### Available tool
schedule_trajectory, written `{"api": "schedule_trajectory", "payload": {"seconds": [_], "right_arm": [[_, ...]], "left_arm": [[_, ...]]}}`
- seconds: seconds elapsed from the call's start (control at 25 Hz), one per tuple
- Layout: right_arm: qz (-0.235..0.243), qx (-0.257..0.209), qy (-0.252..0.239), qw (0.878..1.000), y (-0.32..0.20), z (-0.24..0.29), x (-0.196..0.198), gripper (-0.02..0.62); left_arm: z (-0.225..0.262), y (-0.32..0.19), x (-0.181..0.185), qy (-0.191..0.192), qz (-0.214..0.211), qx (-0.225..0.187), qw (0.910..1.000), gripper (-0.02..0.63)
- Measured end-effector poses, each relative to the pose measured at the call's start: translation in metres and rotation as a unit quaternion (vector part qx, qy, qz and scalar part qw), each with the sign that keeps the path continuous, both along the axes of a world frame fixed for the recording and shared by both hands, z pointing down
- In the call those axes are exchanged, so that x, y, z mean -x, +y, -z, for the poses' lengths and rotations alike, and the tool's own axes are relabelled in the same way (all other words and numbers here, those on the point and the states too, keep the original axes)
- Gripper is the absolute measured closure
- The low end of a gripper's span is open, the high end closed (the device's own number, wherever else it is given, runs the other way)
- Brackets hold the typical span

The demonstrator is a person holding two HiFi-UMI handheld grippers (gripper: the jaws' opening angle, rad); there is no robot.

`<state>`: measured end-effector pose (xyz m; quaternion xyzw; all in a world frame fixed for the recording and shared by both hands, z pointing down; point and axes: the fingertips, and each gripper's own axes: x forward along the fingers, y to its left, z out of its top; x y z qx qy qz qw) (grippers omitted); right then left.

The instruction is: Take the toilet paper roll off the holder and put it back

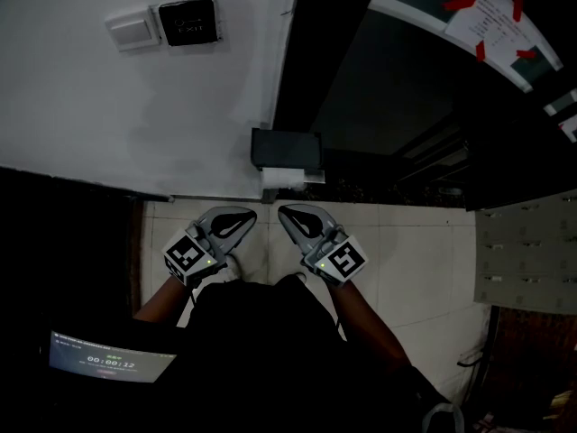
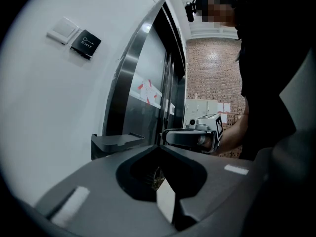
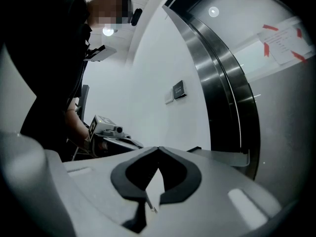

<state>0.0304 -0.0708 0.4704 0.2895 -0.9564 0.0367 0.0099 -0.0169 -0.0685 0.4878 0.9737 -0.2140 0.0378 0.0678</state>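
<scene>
scene, head view: white wall (image 1: 135, 88) fills 9 to 12 o'clock; dark door frame (image 1: 311, 52) runs up from centre to 12; pale tiled floor (image 1: 406, 251) spans 3 to 6. dark paper holder (image 1: 286, 147) is fixed at the foot of the wall, just above centre. toilet paper roll (image 1: 279, 181) shows white directly under the holder's cover, seated on it, at 12 o'clock from both tools. left gripper (image 1: 249, 213) sits at 7 o'clock from the roll, right gripper (image 1: 285, 211) at 6 o'clock, both just short of it, tips angled toward each other, neither touching roll or holder. each gripper's own view shows its jaws brought together at the tip with nothing between them; both empty. light switch (image 1: 131, 27) and dark exit button (image 1: 187, 21) at 10 to 11 o'clock, well apart from the work. judgement on step: the roll on the holder with two closed, empty tools in front fits either the approach before lifting it off or the pause after it went back on; the views do not settle which. if a reach for the roll is due, it calls for the jaws to part wide enough to span the roll, then close in under the cover without snagging it.
</scene>
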Motion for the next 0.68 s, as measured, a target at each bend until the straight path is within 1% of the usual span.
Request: {"api": "schedule_trajectory", "payload": {"seconds": [0.36,0.68], "right_arm": [[-0.001,0.01,-0.004,1.0,0.0003,-0.0013,-0.0013,0.595],[0.001,0.018,-0.015,1.0,-0.0016,-0.0047,-0.0015,0.595]], "left_arm": [[0.005,0.0011,-0.0016,-0.003,-0.001,0.006,1.0,0.601],[-0.0005,-0.0006,-0.0026,-0.001,0.001,0.008,1.0,0.601]]}}
